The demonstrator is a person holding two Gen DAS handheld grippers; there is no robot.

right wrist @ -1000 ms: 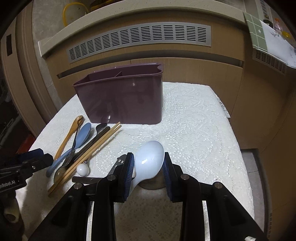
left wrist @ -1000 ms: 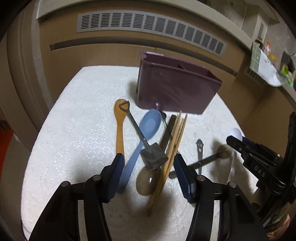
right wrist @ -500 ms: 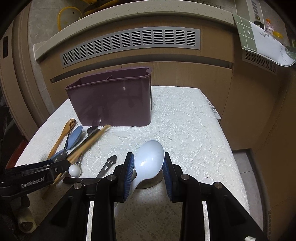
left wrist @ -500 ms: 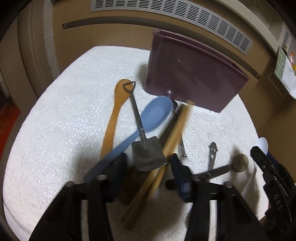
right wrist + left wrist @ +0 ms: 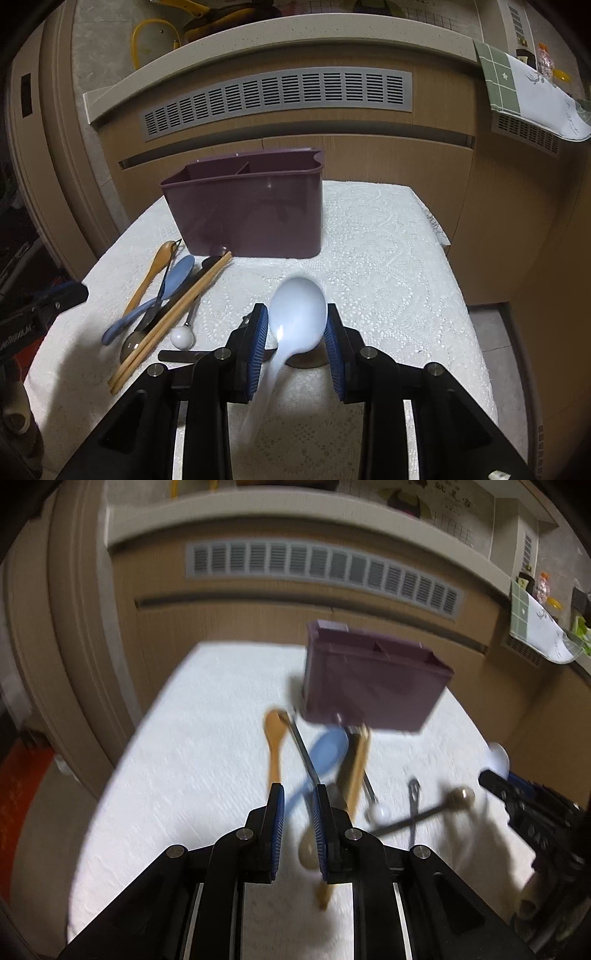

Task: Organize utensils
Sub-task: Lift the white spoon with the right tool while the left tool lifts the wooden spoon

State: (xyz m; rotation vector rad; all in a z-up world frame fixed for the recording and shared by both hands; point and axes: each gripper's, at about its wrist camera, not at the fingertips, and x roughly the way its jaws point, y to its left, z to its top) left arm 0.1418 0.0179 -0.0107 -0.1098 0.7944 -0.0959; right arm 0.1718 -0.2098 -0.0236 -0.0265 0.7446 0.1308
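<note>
A purple utensil holder with two compartments stands on the white tablecloth; it also shows in the left wrist view. My right gripper is shut on a white spoon, bowl up, above the cloth. My left gripper is shut on the small metal shovel-shaped utensil, whose handle sticks forward; its blade is hidden between the pads. Loose on the cloth lie a wooden spoon, a blue spoon and chopsticks.
A white-knobbed utensil, a dark metal utensil and a bottle opener lie near the front. Wooden cabinets with a grey vent rise behind the table. The table's right edge drops to the floor.
My left gripper closed on the shovel utensil and pulled up and back; the view is blurred by motion. The right gripper kept holding the white spoon and rose slightly.
</note>
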